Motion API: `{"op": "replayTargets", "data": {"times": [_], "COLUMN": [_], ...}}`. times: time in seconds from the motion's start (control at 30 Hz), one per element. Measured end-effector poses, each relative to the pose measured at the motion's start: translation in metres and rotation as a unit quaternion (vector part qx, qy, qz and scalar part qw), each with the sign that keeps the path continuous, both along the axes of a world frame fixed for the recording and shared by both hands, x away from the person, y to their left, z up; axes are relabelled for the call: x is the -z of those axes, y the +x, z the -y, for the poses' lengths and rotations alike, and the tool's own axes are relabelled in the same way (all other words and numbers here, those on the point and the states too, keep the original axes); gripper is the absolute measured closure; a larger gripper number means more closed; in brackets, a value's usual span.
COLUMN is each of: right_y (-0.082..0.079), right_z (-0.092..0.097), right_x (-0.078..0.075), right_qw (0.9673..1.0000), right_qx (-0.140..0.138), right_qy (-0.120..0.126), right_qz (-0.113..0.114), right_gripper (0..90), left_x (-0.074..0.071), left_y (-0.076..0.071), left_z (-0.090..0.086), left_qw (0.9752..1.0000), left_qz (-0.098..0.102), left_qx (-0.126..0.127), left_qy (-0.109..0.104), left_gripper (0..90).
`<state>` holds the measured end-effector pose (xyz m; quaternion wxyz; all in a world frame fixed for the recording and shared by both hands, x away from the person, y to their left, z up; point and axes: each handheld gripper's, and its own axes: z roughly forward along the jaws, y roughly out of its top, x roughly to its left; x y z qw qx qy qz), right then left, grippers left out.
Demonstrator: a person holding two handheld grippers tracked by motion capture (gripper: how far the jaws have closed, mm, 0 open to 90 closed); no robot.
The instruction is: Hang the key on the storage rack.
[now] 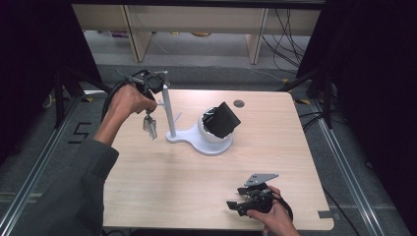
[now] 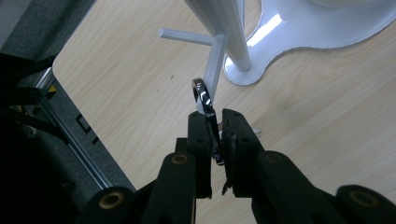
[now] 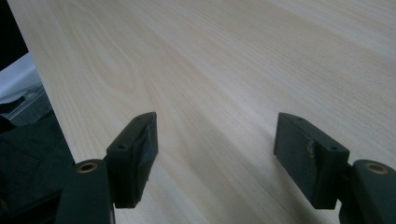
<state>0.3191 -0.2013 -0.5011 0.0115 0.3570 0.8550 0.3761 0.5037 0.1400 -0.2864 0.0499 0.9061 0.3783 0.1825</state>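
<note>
Gripping shiny chrome ring (image 2: 202, 94), left tongs (image 2: 215, 135)

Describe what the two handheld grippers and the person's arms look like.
Both grippers are black two-jaw tools. The left gripper has flat rectangular jaws on arms with brass-coloured pivot pins. The right gripper carries a grey three-cornered plate on top and a black cable looping behind it. A dark grey sleeve covers the left forearm; the right hand is bare.
</note>
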Motion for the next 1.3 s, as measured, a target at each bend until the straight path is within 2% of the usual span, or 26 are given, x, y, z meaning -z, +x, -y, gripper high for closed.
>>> {"op": "replayTargets", "data": {"times": [0.03, 0.07, 0.13, 0.2, 0.27, 0.33, 0.4, 0.47, 0.5, 0.77, 0.87, 1.0, 1.03, 1.07, 1.17, 1.23, 1.3], "right_y": [0.0, -0.001, 0.0, 0.001, 0.001, 0.001, 0.0, 0.0, 0.0, 0.0, 0.001, 0.0, 0.001, 0.001, 0.0, 0.0, 0.0], "right_z": [0.0, 0.0, 0.0, 0.0, 0.0, 0.0, 0.0, 0.0, 0.001, 0.001, 0.002, 0.002, 0.002, 0.002, 0.003, 0.003, 0.003], "right_x": [0.0, 0.0, 0.0, 0.0, 0.0, 0.0, 0.0, 0.0, 0.0, 0.0, 0.0, -0.001, -0.001, -0.001, -0.003, -0.003, -0.003], "right_qw": [1.0, 1.0, 1.0, 1.0, 1.0, 1.0, 1.0, 1.0, 1.0, 1.0, 1.0, 1.0, 1.0, 1.0, 0.9999, 0.9998, 0.9998], "right_qx": [-0.001, 0.005, 0.0, -0.003, -0.003, -0.003, 0.003, 0.003, 0.003, 0.005, -0.001, 0.007, 0.006, 0.006, 0.015, 0.017, 0.017], "right_qy": [0.0, -0.001, 0.001, 0.002, 0.002, 0.002, 0.0, -0.001, -0.002, -0.004, 0.001, 0.001, 0.003, 0.003, 0.002, 0.003, 0.004], "right_qz": [0.0, -0.002, -0.001, -0.002, -0.002, -0.001, -0.002, -0.002, -0.002, -0.004, -0.001, -0.003, 0.001, 0.001, -0.001, 0.0, -0.002], "right_gripper": [31.6, 31.7, 31.6, 31.5, 31.5, 31.5, 31.5, 31.5, 31.5, 31.5, 31.5, 31.5, 31.5, 31.5, 31.5, 31.5, 31.5], "left_x": [0.003, 0.003, 0.001, 0.004, 0.003, 0.005, 0.003, 0.001, 0.001, -0.006, -0.005, -0.005, -0.005, -0.005, -0.007, -0.007, -0.007], "left_y": [0.0, 0.0, -0.001, -0.002, -0.001, -0.002, -0.002, -0.003, -0.004, -0.008, -0.01, -0.014, -0.018, -0.018, -0.024, -0.03, -0.032], "left_z": [0.0, 0.001, 0.004, 0.006, 0.008, 0.007, 0.006, 0.006, 0.007, 0.011, 0.011, 0.009, 0.008, 0.008, 0.005, 0.001, -0.001], "left_qw": [1.0, 0.9999, 1.0, 0.9999, 0.9998, 0.9999, 0.9999, 0.9997, 0.9996, 0.9993, 0.999, 0.9983, 0.9973, 0.9973, 0.9958, 0.9935, 0.9929], "left_qz": [0.009, 0.009, -0.003, 0.002, -0.005, 0.007, -0.003, -0.009, -0.003, -0.007, -0.003, -0.009, -0.015, -0.015, -0.01, -0.011, -0.01], "left_qx": [0.003, 0.005, 0.006, 0.013, 0.013, 0.013, 0.011, 0.015, 0.017, 0.028, 0.027, 0.034, 0.042, 0.042, 0.051, 0.062, 0.064], "left_qy": [-0.002, -0.003, 0.003, 0.004, 0.016, 0.004, -0.001, -0.018, -0.023, -0.024, -0.034, -0.047, -0.058, -0.058, -0.075, -0.095, -0.1], "left_gripper": [81.6, 81.3, 80.7, 78.8, 78.2, 78.2, 76.6, 76.4, 74.7, 72.5, 70.7, 68.9, 67.4, 67.1, 66.2, 64.9, 64.3]}}
